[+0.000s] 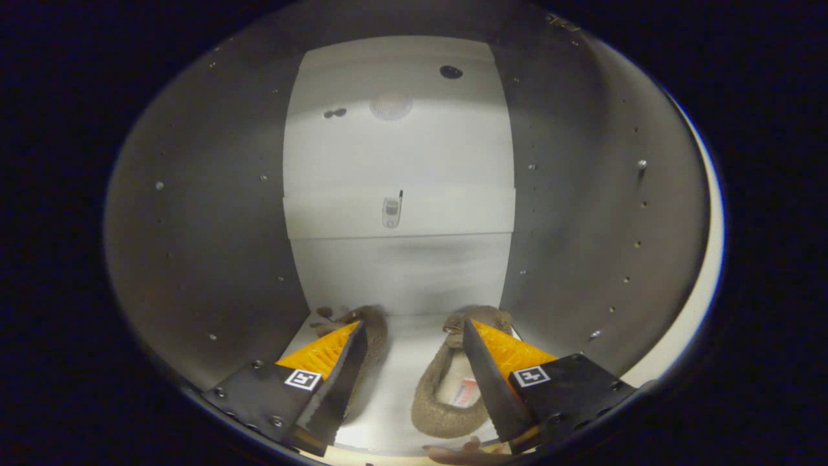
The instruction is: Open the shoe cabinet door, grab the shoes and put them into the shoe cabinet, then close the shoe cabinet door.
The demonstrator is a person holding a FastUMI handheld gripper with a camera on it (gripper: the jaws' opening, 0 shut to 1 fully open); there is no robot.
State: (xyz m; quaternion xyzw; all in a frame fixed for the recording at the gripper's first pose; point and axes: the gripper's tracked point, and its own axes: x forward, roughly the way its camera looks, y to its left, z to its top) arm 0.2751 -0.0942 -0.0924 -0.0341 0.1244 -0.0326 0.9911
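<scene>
Gripper (411, 333): fingers spread wide, holding nothing, reaching into the open shoe cabinet (194, 226). Two tan suede slippers lie on the cabinet's white floor panel (404, 343), toes toward the back wall. The right slipper (446, 388) sits between the fingers, its edge hidden behind the right finger; contact cannot be confirmed. The left slipper (372, 330) lies partly behind the left finger. A white shelf (453, 210) crosses the cabinet beyond the fingers, above the slippers.

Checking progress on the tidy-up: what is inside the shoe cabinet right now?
Two brown shoes lie on the cabinet floor, one partly hidden behind each finger of the open gripper. A shelf sits above.
</scene>
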